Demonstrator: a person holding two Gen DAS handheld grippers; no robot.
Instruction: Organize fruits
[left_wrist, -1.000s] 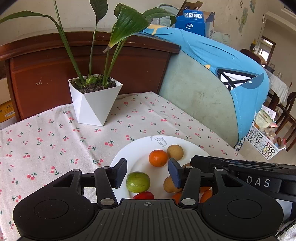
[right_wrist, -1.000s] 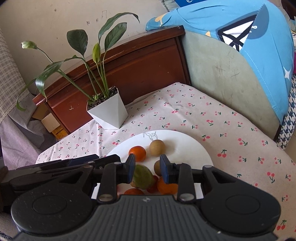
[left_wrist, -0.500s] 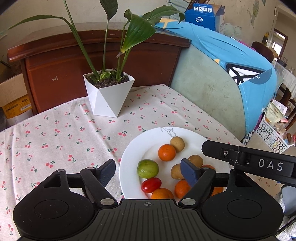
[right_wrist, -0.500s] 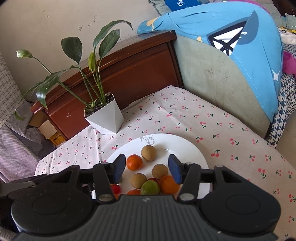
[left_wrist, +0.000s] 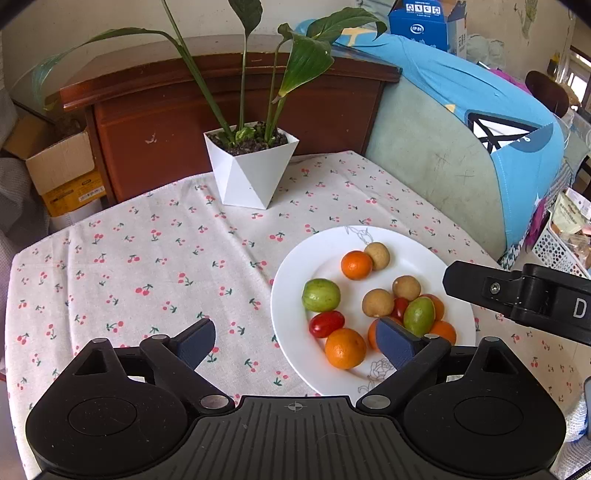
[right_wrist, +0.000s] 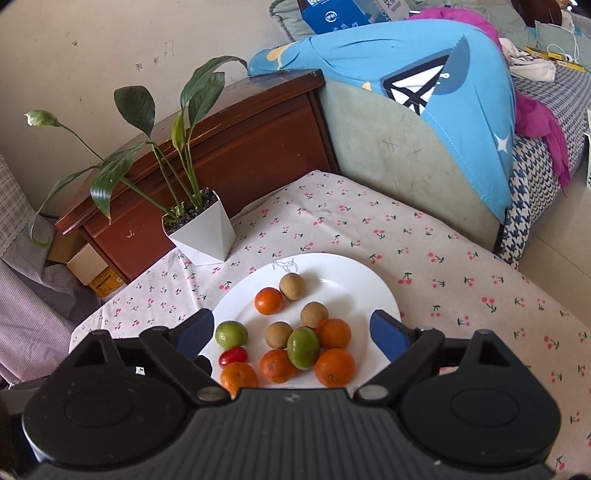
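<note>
A white plate on the cherry-print tablecloth holds several small fruits: oranges, two green fruits, brown round fruits and red cherry tomatoes. My left gripper is open and empty, above the plate's near left edge. My right gripper is open and empty, held above the fruits; its body shows at the right of the left wrist view.
A white faceted pot with a leafy plant stands behind the plate. A brown wooden cabinet and a chair draped in blue cloth border the table's far side. A cardboard box sits left.
Both grippers have opened wide and pulled back and up from the plate. A green fruit that was between the right fingers now lies on the plate among the oranges.
</note>
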